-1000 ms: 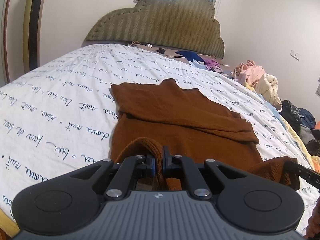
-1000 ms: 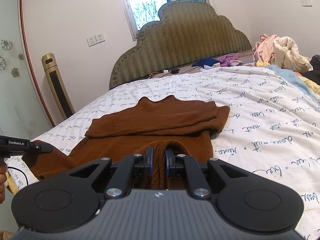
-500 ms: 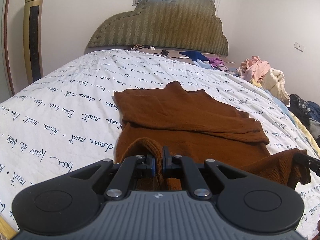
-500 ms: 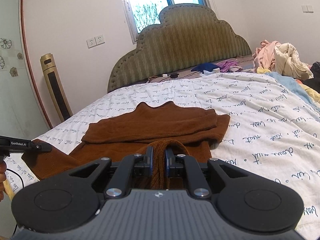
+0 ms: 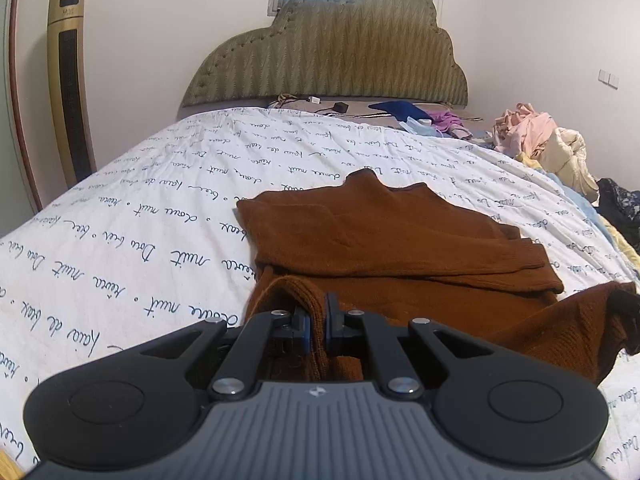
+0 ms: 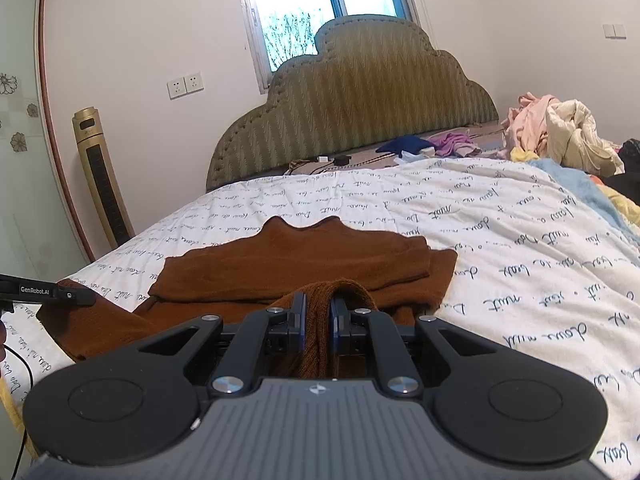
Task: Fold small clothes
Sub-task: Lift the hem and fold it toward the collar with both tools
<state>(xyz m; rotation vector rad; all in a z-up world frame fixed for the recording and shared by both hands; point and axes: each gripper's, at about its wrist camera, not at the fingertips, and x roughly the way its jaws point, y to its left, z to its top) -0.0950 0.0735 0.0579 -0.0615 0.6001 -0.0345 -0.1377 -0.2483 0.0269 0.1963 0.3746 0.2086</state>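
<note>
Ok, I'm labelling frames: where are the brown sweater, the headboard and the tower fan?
Brown sweater (image 5: 384, 240): left wrist view, on its folded upper layer.
Headboard (image 6: 360, 108): right wrist view, middle of the padded panel.
Tower fan (image 5: 70, 80): left wrist view, on its dark front grille.

Left claw (image 5: 316, 322) points forward and tilts downward, its two black fingers (image 5: 334, 316) pinched close together with a fold of brown knit gripped tight between the blue pads. Right claw (image 6: 318, 322) mirrors it, angled a little less steeply, jaws nearly closed and clamped on its own bunch of the same brown fabric. In the right wrist view the left claw's fingers show at the far left edge, level and side-on, with cloth hanging from the tip. In the left wrist view the right claw's tip peeks in at the far right edge, likewise gripping fabric.
</note>
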